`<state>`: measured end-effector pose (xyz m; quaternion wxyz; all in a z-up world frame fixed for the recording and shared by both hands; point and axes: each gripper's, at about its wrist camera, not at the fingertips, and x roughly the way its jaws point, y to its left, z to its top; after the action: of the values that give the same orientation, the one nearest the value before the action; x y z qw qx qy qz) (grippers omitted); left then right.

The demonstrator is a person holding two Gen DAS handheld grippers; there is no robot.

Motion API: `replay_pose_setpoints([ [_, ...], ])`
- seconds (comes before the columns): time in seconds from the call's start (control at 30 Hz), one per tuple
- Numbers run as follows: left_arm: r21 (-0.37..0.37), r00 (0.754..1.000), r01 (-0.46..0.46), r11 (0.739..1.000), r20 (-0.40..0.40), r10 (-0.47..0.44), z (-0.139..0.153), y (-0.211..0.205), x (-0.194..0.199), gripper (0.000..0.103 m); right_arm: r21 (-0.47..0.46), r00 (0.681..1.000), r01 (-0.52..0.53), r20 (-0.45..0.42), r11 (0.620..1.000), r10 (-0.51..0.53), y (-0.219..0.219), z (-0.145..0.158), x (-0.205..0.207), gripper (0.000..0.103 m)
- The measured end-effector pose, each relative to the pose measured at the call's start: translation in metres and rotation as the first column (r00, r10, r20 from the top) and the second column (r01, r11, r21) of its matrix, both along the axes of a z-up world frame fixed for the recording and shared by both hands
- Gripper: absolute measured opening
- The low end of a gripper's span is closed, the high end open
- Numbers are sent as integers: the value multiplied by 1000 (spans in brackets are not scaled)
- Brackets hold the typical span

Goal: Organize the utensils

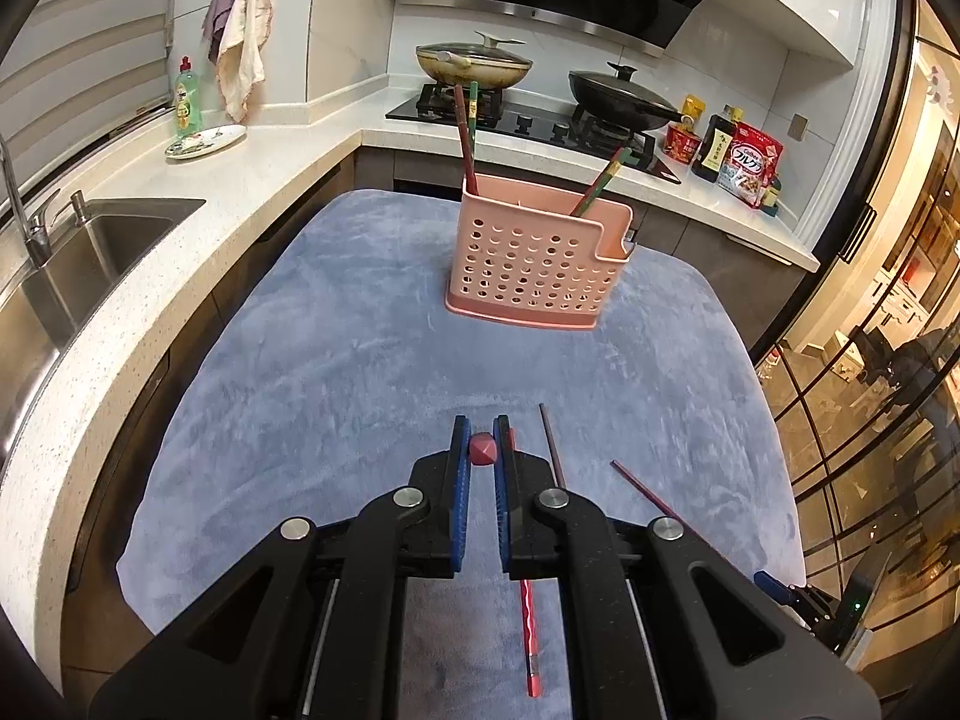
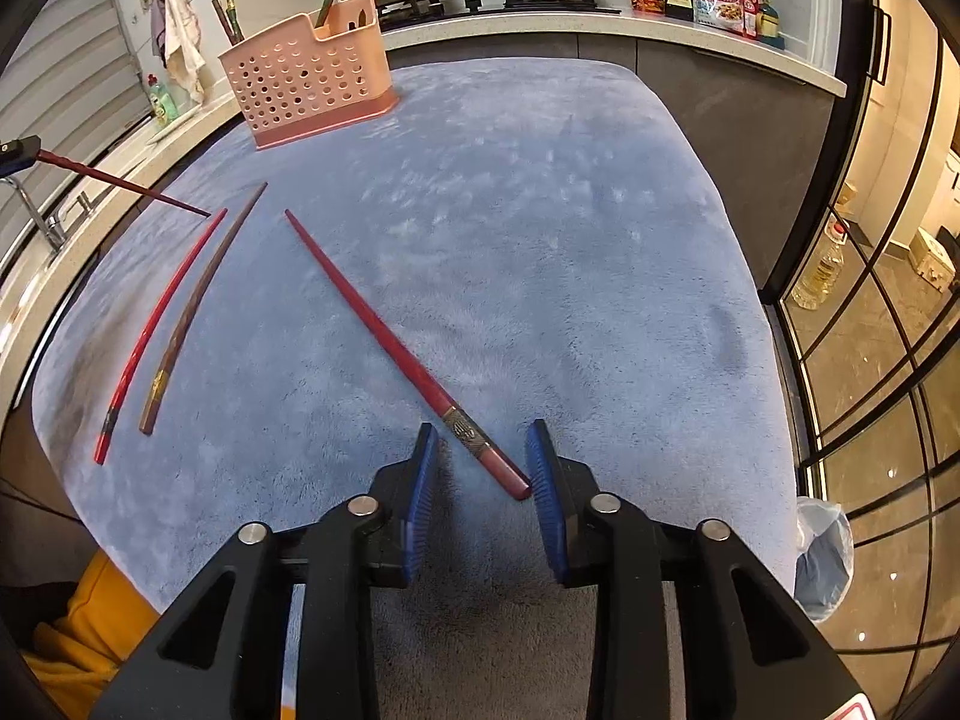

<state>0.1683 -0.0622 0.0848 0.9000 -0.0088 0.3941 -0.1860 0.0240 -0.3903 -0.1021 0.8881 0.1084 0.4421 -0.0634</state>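
A pink perforated utensil holder (image 1: 534,258) stands on the blue cloth (image 1: 336,372) with several chopsticks upright in it; it also shows in the right wrist view (image 2: 306,78). My left gripper (image 1: 482,450) is shut on a dark red chopstick (image 1: 483,449), seen end-on; the right wrist view shows it (image 2: 120,183) held above the cloth, tip down. My right gripper (image 2: 483,462) is open, its jaws either side of the thick end of a dark red chopstick (image 2: 390,336) lying on the cloth. A bright red chopstick (image 2: 159,336) and a brown one (image 2: 201,306) lie at the left.
A sink (image 1: 78,264) and white counter (image 1: 252,180) run along the left. A hob with two pans (image 1: 474,63) and food packets (image 1: 750,162) stand behind the holder. Glass doors (image 1: 870,420) are at the right. A bin with a bag (image 2: 825,546) stands by the table's right edge.
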Motion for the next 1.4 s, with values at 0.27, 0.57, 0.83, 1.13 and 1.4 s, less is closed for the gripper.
replay_pose_setpoints([
  [0.27,0,1000,2,1000,-1,-2,0,0,-1,7,9,997,-81,-3,997,81,17,5,-7,10],
  [0.57,-1,1000,11,1000,-10,-11,-4,2,-3,7,21,996,-87,-24,996,87,26,1,0,9],
  [0.83,-14,1000,0,1000,1,0,2,11,-1,7,-2,995,-75,58,997,75,40,48,0,7],
  [1.13,-25,997,-8,1000,73,10,34,8,15,7,-38,959,-37,281,999,46,33,164,31,7],
  [1.4,-42,987,8,999,158,-1,74,-7,44,7,-44,897,-43,438,998,58,28,237,84,8],
])
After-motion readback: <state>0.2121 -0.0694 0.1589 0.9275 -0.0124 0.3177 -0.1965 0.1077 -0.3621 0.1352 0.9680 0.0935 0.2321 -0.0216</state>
